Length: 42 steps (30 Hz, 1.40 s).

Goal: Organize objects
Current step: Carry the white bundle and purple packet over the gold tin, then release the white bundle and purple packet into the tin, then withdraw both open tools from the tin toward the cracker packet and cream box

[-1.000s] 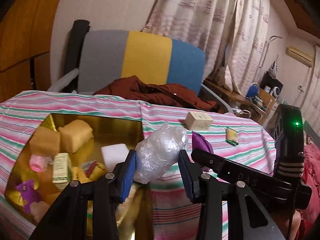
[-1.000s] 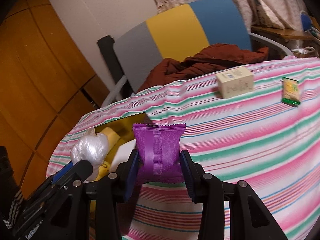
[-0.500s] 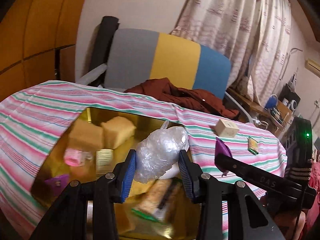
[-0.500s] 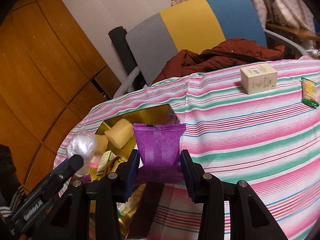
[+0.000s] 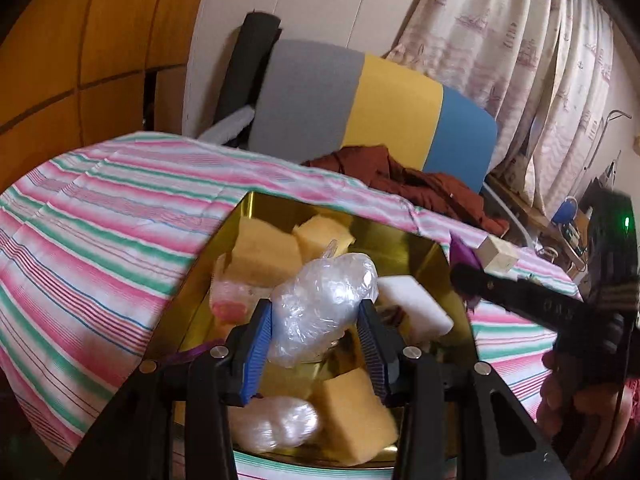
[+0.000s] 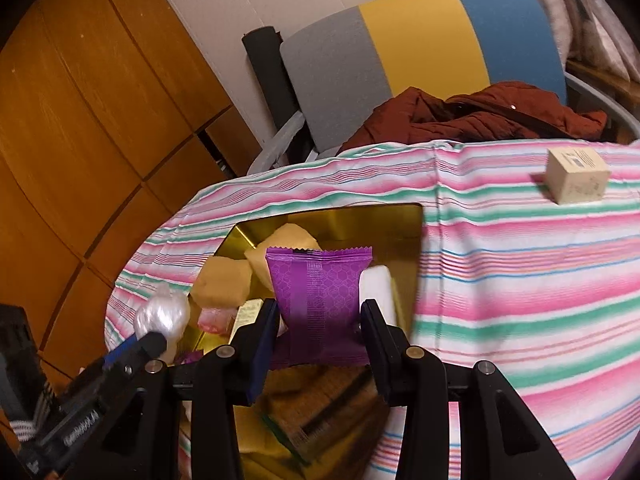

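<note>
My left gripper (image 5: 318,334) is shut on a crumpled clear plastic bag (image 5: 320,304) and holds it above the open gold tin (image 5: 400,240). The tin holds yellow sponges (image 5: 264,252), a white block (image 5: 416,308), a pink item (image 5: 228,308) and another clear bag (image 5: 276,424). My right gripper (image 6: 320,332) is shut on a purple snack packet (image 6: 320,296), held upright over the same gold tin (image 6: 360,220). In the right wrist view the left gripper and its plastic bag (image 6: 162,316) show at the lower left. The right gripper's arm (image 5: 532,304) crosses the left wrist view.
The tin sits on a table under a pink, green and white striped cloth (image 6: 520,280). A small beige box (image 6: 578,178) lies on the cloth at the far right. Behind the table stands a grey, yellow and blue chair (image 5: 360,108) with a brown jacket (image 6: 480,116). A wooden wall is at the left.
Both grippers have moved left over the table with their loads and now hang over the gold tin, which fills more of each view. Neither grip has changed.
</note>
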Each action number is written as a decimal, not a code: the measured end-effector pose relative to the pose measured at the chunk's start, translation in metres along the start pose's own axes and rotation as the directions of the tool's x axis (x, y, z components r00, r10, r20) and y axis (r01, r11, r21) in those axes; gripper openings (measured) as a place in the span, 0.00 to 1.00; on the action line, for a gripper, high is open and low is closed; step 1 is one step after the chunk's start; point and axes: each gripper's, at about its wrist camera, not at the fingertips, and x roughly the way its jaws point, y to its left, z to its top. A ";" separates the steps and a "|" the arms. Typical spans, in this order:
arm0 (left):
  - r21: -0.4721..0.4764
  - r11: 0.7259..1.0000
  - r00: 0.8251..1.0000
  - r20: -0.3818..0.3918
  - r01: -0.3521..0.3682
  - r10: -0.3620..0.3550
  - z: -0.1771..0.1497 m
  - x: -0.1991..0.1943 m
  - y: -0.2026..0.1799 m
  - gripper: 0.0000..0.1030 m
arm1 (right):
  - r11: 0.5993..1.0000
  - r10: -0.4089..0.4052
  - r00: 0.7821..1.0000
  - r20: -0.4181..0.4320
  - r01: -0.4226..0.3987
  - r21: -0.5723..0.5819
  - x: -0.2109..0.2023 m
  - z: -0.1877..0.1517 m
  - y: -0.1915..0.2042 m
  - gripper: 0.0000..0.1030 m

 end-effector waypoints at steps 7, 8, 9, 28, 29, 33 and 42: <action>-0.005 1.000 1.000 -0.020 0.008 -0.008 -0.002 0.009 0.012 0.42 | 0.999 -0.031 0.999 -0.013 0.030 -0.020 0.028 0.010 0.019 0.42; -0.008 1.000 1.000 -0.019 0.005 -0.005 -0.003 0.009 0.014 0.42 | 0.999 -0.039 0.999 -0.015 0.039 -0.025 0.031 0.011 0.020 0.42; -0.012 1.000 1.000 -0.024 0.004 -0.005 -0.004 0.010 0.016 0.42 | 0.999 -0.043 0.999 -0.016 0.043 -0.028 0.033 0.010 0.022 0.42; -0.023 0.999 0.998 -0.048 -0.048 0.047 -0.011 0.017 0.023 0.65 | 0.997 -0.033 0.999 0.010 0.033 0.069 0.005 -0.014 0.010 0.65; -0.020 0.998 0.998 -0.042 -0.052 0.051 -0.011 0.015 0.022 0.66 | 0.997 -0.031 0.999 0.010 0.030 0.073 0.003 -0.015 0.009 0.65; -0.027 0.997 0.997 -0.011 -0.075 0.075 -0.010 0.007 0.021 0.66 | 0.996 -0.033 0.999 0.014 0.032 0.089 -0.006 -0.020 0.001 0.65; -0.045 0.996 0.997 0.029 -0.076 0.077 -0.015 -0.009 0.011 0.66 | 0.993 -0.047 0.999 0.023 0.045 0.105 -0.019 -0.028 -0.009 0.67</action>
